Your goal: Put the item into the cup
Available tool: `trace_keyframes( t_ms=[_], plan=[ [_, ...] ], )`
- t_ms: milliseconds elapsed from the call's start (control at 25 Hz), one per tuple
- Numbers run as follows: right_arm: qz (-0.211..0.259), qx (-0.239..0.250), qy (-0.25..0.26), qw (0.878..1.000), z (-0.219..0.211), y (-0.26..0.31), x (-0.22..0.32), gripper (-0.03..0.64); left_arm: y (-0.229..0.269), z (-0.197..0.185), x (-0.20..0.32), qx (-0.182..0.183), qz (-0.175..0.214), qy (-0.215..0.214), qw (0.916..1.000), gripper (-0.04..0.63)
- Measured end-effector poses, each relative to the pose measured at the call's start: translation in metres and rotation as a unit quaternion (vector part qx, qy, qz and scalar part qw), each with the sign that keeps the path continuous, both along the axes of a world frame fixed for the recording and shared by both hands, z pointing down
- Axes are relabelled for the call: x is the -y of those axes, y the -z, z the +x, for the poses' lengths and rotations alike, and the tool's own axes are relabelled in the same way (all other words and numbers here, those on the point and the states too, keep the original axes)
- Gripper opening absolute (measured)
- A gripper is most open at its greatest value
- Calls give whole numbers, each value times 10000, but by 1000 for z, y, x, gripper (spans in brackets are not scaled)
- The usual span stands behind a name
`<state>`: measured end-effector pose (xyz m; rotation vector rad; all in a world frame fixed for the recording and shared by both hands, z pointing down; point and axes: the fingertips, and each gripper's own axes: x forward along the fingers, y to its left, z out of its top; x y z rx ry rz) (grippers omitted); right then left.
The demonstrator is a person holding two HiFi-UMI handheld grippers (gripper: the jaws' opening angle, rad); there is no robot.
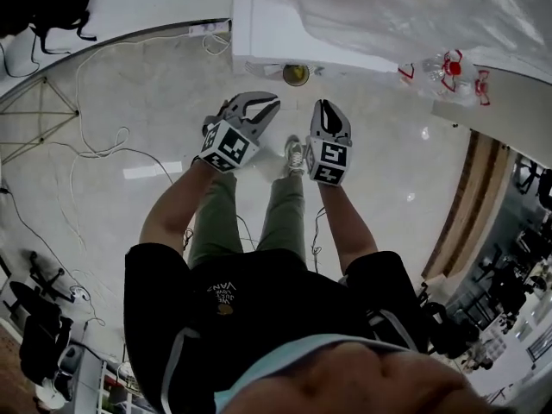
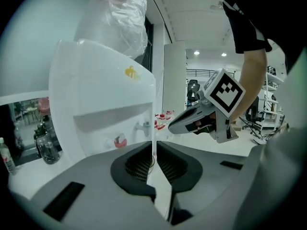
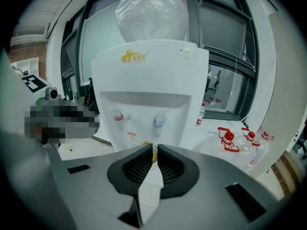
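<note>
A small yellowish cup stands at the foot of the white water dispenser, and in the right gripper view the cup shows just past the jaw tips. My left gripper is raised in front of the dispenser, its jaws drawn together to a thin slit with nothing between them. My right gripper hangs beside it, shut and empty. In the left gripper view the right gripper crosses in from the right. No loose item shows in any view.
The dispenser carries a bag-covered bottle on top. Clear water jugs with red handles lie on the floor to its right. Cables trail over the glossy floor at left. My legs and shoes are below the grippers.
</note>
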<state>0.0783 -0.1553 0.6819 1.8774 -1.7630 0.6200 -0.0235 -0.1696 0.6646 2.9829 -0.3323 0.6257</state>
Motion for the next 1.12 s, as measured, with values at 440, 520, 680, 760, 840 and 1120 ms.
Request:
trace_keyframes(
  t_ms=[440, 520, 680, 760, 840, 1120],
  plan=[
    [538, 259, -386, 9975, 16, 82, -30, 51, 109, 5, -16, -351, 169, 291, 9988, 23],
    [648, 288, -336, 9969, 16, 99, -36, 51, 129, 5, -23, -406, 196, 364, 9983, 22],
    [833, 279, -246, 9958, 21, 134, -53, 49, 164, 9, -43, -487, 308, 474, 9972, 20],
    [920, 320, -217, 9950, 26, 150, -65, 49, 180, 14, -55, -533, 322, 527, 9967, 20],
    [1070, 350, -171, 9935, 30, 167, -72, 49, 198, 18, -64, -601, 263, 600, 9960, 20],
    [1336, 533, 78, 9896, 26, 225, -100, 49, 253, 15, -86, -771, 531, 786, 9925, 20]
  ],
)
